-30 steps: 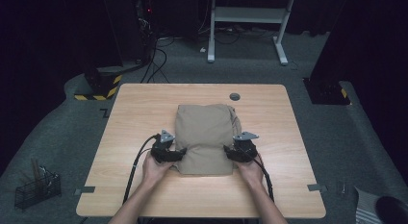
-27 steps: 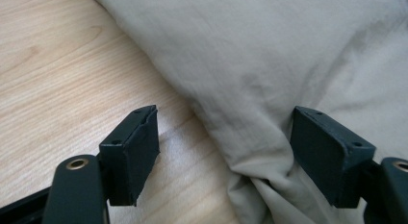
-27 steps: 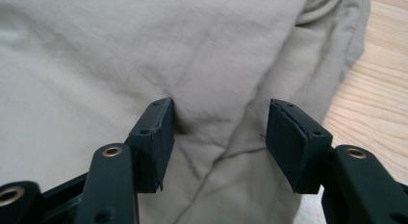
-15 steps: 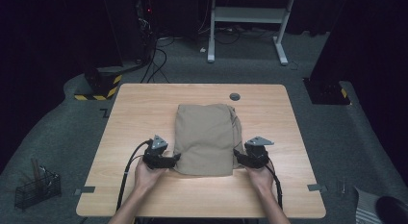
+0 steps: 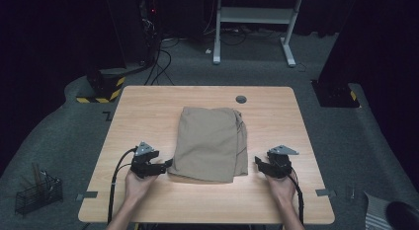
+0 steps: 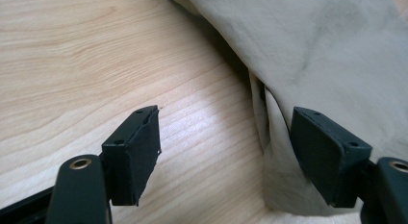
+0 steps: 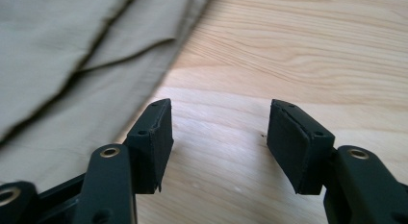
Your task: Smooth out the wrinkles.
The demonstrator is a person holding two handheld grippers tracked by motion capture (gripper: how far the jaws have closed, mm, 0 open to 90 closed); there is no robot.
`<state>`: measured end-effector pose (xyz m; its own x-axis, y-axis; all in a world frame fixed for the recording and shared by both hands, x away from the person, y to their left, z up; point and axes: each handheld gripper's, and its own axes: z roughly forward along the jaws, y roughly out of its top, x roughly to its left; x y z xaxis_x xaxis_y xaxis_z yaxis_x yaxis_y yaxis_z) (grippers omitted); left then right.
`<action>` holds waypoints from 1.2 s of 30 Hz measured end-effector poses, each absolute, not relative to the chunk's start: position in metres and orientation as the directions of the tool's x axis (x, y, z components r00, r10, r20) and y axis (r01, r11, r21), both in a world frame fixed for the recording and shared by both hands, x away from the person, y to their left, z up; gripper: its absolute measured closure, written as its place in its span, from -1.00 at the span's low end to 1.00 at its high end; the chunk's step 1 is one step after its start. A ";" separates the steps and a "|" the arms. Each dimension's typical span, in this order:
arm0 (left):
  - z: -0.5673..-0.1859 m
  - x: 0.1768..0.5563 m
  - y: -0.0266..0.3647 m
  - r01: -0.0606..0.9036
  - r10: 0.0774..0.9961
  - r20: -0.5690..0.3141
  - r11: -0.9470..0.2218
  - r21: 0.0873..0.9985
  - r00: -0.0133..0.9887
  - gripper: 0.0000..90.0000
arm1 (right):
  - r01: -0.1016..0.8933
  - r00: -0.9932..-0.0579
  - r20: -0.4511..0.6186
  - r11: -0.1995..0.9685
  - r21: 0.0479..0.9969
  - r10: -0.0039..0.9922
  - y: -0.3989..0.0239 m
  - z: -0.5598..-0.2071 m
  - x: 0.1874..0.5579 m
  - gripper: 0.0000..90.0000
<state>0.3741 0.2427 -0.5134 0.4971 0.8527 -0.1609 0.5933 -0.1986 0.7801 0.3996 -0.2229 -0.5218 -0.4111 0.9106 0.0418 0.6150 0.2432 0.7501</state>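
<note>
Khaki folded cloth [image 5: 211, 143] (no readable label) lies btwn left gripper [image 5: 166, 166] & right gripper [image 5: 258, 162], both jaws open, empty.

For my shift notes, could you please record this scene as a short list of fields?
surface: wooden table
item: folded beige cloth, lying flat mid-table
left tool: open, at the cloth's near left corner, nothing gripped
right tool: open, over bare wood just right of the cloth
other: round grommet near the far edge
</note>
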 end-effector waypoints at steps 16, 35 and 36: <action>-0.513 0.373 0.272 0.617 0.914 -0.127 -0.154 0.771 0.386 -0.36 | 0.629 -0.356 -0.021 0.256 0.734 0.934 -0.233 -0.523 0.397 -0.11; -0.529 0.376 0.277 0.637 0.958 0.002 -0.191 0.747 0.286 -0.44 | 0.649 -0.305 -0.019 0.222 0.727 0.952 -0.244 -0.523 0.395 -0.35; -0.529 0.376 0.277 0.636 0.958 0.002 -0.191 0.747 0.286 -0.44 | 0.650 -0.302 -0.018 0.220 0.727 0.953 -0.244 -0.523 0.395 -0.35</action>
